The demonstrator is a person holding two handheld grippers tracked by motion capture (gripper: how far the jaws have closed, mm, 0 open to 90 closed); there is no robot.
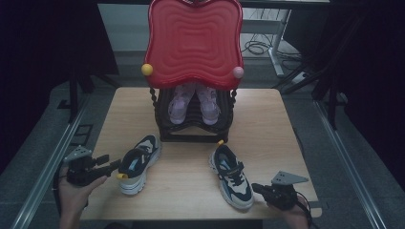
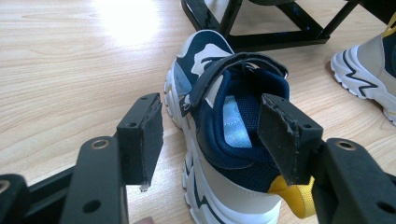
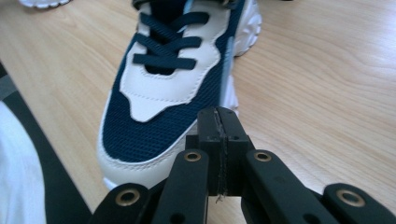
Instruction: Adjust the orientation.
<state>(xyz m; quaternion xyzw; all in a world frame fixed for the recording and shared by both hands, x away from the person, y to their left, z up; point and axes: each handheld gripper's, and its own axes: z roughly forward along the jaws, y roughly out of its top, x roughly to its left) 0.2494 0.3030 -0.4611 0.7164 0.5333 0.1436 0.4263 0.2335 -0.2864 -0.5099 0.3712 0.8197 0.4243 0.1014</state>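
Two navy-and-white sneakers are set on the wooden table (image 1: 143, 102) in front of a black shoe rack (image 1: 193, 126) that holds a pink pair (image 1: 193, 102) under a red tray (image 1: 193, 40). The left sneaker (image 1: 138, 163) lies near the front left edge; its heel is straddled by the open jaws of the left gripper (image 2: 210, 135), with the pads not yet pressed on it. The right sneaker (image 1: 232, 176) sits near the front right corner, and the right gripper (image 3: 218, 126), with jaws shut on nothing, is held just beside its toe. If the left jaws are closed only on the soft padded collar, the heel could fold and the sneaker could slip out when lifted. A shut right gripper could nudge its sneaker towards the front edge.
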